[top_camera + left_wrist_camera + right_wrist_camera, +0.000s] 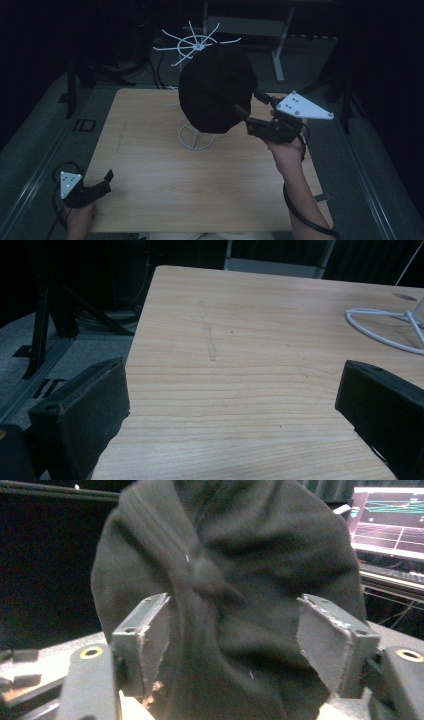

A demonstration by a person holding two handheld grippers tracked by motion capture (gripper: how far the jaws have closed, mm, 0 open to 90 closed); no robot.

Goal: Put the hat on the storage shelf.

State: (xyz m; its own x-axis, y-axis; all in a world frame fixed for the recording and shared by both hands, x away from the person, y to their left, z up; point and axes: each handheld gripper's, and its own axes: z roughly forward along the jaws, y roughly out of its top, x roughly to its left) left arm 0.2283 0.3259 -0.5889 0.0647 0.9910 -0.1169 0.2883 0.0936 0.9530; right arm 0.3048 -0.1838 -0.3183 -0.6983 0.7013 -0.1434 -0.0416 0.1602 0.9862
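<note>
one black cap (225,605) between parted jaws; high view: white stand (196,136).

text: none legible | labels: none | numbers: none | signs: none

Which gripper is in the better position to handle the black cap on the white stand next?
Right. The right gripper is open right beside the black cap hanging on the white stand. The left gripper rests open at the table's near left corner, far from the cap.
</note>
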